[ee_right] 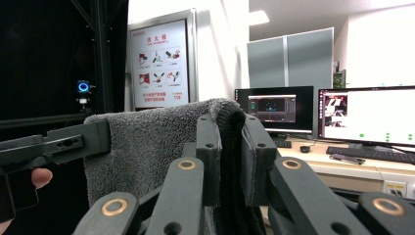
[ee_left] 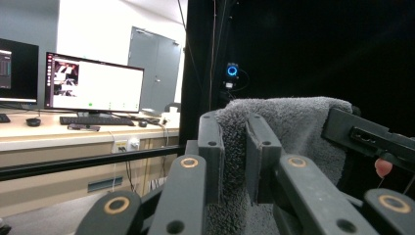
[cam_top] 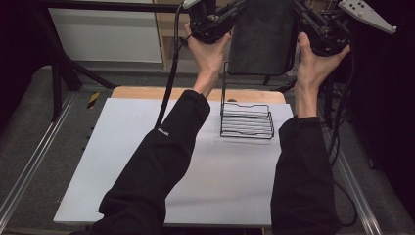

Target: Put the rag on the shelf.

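Holding a grey towel (cam_top: 262, 36) up in the air, well above the far edge of the table (cam_top: 147, 186). Hanging flat like a sheet, facing the person, with its top edge running left to right between the two grippers and its long axis dropping straight down. Reaching, at its lower edge, the top of the tall upright wire of the rack (cam_top: 247, 120), which is standing on the white table surface toward the far right.

Pinching the towel's upper left corner with the left gripper (cam_top: 230, 22), jaws clamped together on the cloth. Showing, in the left gripper view, the fluffy grey towel (ee_left: 293, 132) squeezed between the two black jaws of the left gripper (ee_left: 234, 147) and stretching away to the right, toward the other gripper's jaw.

Pinching the upper right corner with the right gripper (cam_top: 299, 19), jaws likewise clamped tight on the fabric. Showing, in the right gripper view, the towel (ee_right: 147, 142) bunched between the jaws of the right gripper (ee_right: 231, 147) and spreading off to the left, with a darker folded edge sitting right in the grip.

Keeping both hands raised at about the same height, palms toward the camera, sleeves crossing the table from the near edge. Trailing a cable (cam_top: 169, 83) from the left gripper down across the table's far left part.
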`<state>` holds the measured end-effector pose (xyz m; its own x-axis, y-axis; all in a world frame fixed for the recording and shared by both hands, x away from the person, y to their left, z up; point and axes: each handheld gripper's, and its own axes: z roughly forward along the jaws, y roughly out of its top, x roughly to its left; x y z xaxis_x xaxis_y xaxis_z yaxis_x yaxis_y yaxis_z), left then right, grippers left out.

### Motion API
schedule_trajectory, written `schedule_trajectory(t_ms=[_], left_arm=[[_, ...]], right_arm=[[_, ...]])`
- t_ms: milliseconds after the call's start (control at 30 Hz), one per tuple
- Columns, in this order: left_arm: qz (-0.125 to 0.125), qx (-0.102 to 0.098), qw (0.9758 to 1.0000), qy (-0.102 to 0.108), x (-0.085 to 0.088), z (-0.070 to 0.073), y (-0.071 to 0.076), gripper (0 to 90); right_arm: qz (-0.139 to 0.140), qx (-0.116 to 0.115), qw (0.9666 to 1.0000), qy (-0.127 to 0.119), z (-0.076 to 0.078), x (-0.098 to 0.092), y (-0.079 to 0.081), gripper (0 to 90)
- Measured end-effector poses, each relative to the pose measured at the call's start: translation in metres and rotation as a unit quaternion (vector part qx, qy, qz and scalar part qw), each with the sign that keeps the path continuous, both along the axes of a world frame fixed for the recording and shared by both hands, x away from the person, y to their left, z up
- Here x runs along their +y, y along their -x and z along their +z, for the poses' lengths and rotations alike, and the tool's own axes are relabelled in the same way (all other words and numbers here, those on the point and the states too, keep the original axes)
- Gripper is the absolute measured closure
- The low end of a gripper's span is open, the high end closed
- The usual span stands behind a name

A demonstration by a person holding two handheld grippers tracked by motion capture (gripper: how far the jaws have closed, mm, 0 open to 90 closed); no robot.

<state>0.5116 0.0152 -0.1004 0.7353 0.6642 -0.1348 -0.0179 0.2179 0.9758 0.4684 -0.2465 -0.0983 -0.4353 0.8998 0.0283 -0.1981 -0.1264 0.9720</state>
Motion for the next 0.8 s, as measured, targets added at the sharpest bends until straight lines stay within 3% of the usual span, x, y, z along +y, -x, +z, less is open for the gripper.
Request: schedule_trajectory(t_ms=[233, 500, 800], left_arm=[[0.003, 0.007, 0.9999, -0.012, -0.006, -0.007, -0.015, 78.7], [0.009, 0.022, 0.9990, -0.038, -0.007, -0.023, -0.028, 78.6], [0.005, 0.032, 0.9982, -0.051, -0.006, -0.038, -0.031, 78.6]], right_arm=[[-0.008, 0.010, 0.9999, 0.007, -0.004, -0.004, -0.012, 80.9], [-0.006, 0.028, 0.9995, 0.012, -0.022, -0.007, -0.024, 80.8], [-0.008, 0.044, 0.9988, 0.020, -0.035, -0.008, -0.028, 80.8]])
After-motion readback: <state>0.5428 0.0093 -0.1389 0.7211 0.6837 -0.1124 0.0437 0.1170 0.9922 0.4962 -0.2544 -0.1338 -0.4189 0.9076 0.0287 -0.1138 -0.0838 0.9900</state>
